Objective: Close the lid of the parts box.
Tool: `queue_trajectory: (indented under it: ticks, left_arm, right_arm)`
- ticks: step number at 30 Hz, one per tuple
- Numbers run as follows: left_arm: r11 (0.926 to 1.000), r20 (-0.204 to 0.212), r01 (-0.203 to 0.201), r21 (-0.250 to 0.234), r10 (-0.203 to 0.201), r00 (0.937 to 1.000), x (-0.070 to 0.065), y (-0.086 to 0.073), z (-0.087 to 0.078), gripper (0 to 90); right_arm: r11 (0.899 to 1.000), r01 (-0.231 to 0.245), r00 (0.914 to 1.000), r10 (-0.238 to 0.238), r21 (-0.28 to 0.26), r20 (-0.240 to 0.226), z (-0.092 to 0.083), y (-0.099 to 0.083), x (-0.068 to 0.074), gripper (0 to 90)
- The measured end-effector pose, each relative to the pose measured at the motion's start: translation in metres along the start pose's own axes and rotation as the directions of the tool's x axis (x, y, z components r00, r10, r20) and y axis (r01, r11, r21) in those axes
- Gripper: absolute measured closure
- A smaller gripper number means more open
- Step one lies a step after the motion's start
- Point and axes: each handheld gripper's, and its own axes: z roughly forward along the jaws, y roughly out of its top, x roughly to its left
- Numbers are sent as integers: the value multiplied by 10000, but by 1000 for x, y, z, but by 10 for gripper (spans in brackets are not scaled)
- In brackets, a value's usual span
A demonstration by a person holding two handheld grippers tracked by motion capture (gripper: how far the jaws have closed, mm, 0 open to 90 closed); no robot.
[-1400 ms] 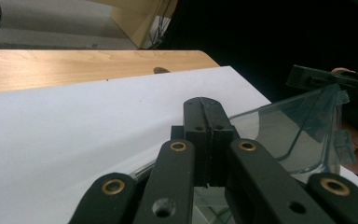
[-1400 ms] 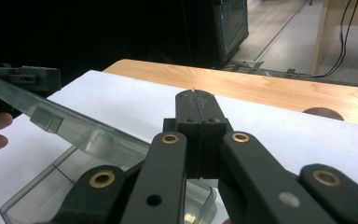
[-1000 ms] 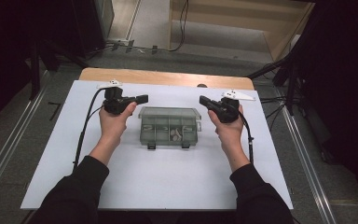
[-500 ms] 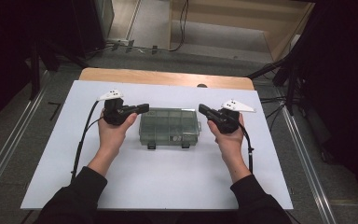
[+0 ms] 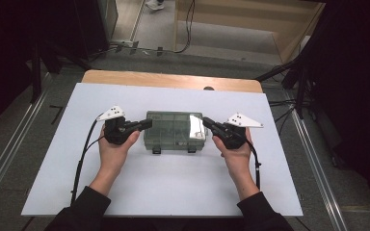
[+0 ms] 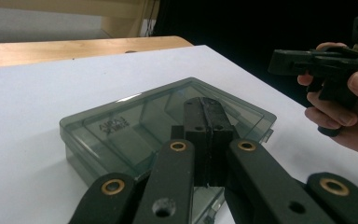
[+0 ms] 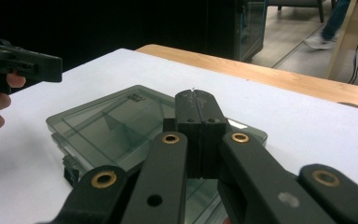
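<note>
Two grippers flank one box on my high view. The smoky clear compartment box (image 5: 175,131) lies flat, lid down, near the middle of the white table (image 5: 164,187), its two latches on the near edge. My left gripper (image 5: 146,124) points right at the box's left end, its tips just over that edge; my right gripper (image 5: 207,123) points left at the right end, tips over the lid where a bright glare sits. Whether either tip touches the plastic I cannot tell from here. A cable (image 5: 82,159) trails from the left unit toward the near edge.

Left gripper view: the left gripper (image 6: 207,103) has its jaws pressed together, nothing between them, tips above the box (image 6: 121,126) lid. Inner dividers show through the lid. The other hand (image 6: 349,116) with its gripper sits far right.

Right gripper view: the right gripper (image 7: 196,95) is likewise clamped on nothing, tips over the box (image 7: 107,126). The opposite gripper's tip shows at upper left, with bare wood (image 7: 270,74) at the table's far edge.
</note>
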Motion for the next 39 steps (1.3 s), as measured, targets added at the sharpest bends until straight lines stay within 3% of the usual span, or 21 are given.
queue_trajectory:
  ticks: [5,19,30,36,39]
  left_arm:
    - [9999,-170,135,-79,-136,9998,-2,-10,-6,896]
    - [9987,-854,-179,469,219,9961,-10,-35,-5,895]
    - [9967,-1020,141,797,-59,9948,-6,-46,0,895]
    - [9936,-1165,110,1127,22,9932,-6,-47,1,895]
    - [9940,-1058,242,1070,-128,9943,-4,-49,0,896]
  right_arm:
    - [10000,-13,10000,14,76,-67,-3,-7,4,877]
    - [9993,93,10000,-94,367,23,-10,-27,16,878]
    - [9972,47,9999,-58,752,142,-4,-39,15,877]
    - [9967,22,9998,-36,811,172,-5,-40,15,877]
    - [9964,18,9998,-36,852,218,-5,-40,15,878]
